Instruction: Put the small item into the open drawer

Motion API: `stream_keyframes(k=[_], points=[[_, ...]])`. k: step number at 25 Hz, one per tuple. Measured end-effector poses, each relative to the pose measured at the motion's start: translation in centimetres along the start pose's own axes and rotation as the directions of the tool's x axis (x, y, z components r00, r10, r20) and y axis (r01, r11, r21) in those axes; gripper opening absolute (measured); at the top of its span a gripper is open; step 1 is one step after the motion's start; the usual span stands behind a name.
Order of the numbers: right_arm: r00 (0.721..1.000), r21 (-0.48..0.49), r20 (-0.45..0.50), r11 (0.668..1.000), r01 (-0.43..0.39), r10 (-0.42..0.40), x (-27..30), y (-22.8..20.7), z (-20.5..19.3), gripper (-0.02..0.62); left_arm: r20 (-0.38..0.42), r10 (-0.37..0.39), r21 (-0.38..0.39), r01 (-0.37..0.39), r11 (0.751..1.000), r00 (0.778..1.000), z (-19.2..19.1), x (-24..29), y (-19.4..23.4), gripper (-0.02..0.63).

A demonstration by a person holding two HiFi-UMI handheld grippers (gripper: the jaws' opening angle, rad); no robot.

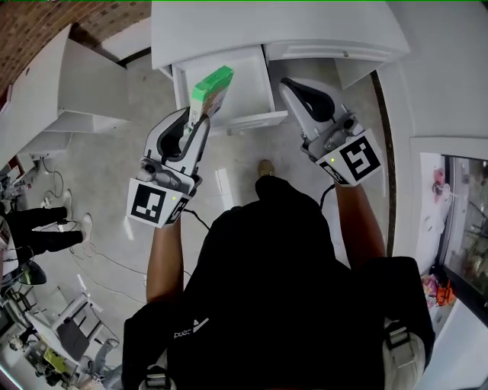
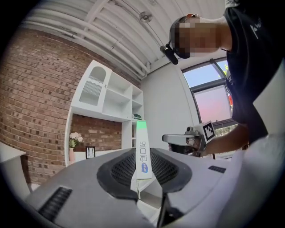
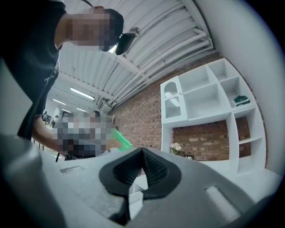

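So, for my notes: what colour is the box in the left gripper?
White box with a green end; clearest in the left gripper view.

We find the open drawer (image 1: 252, 80) bare in its right half and reachable from above, while the green box (image 1: 212, 85) held in the left gripper (image 1: 197, 120) leans over the drawer's left half. The white cabinet top (image 1: 267, 23) closes off the drawer's far end, and the right gripper (image 1: 295, 88) hangs just right of the drawer's front corner. Before the drawer, the floor (image 1: 229, 179) between both grippers lies free except for a shoe (image 1: 265, 167).

White shelving (image 2: 109, 100) against brick wall (image 2: 40, 102)
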State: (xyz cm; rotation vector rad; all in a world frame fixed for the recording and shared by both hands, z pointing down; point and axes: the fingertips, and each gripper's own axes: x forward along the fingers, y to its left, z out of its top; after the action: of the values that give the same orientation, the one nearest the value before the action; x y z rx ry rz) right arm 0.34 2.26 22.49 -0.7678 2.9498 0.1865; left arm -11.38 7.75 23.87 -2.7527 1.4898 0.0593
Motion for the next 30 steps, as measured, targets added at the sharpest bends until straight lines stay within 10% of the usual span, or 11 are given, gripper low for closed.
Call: stream_keyframes(k=[12, 30], points=[[0.997, 0.044, -0.035, 0.997, -0.060, 0.062, 3.6, -8.3, -4.4, 0.000, -0.270, 0.011, 0.011, -0.008, 1.000, 0.963, -9.4, 9.2, 4.9, 0.092], [0.994, 0.086, -0.107, 0.996, 0.026, -0.017, 6.0, -12.2, -8.5, 0.000, -0.598, -0.069, -0.058, 0.042, 0.997, 0.799, -23.4, 15.4, 9.8, 0.092]])
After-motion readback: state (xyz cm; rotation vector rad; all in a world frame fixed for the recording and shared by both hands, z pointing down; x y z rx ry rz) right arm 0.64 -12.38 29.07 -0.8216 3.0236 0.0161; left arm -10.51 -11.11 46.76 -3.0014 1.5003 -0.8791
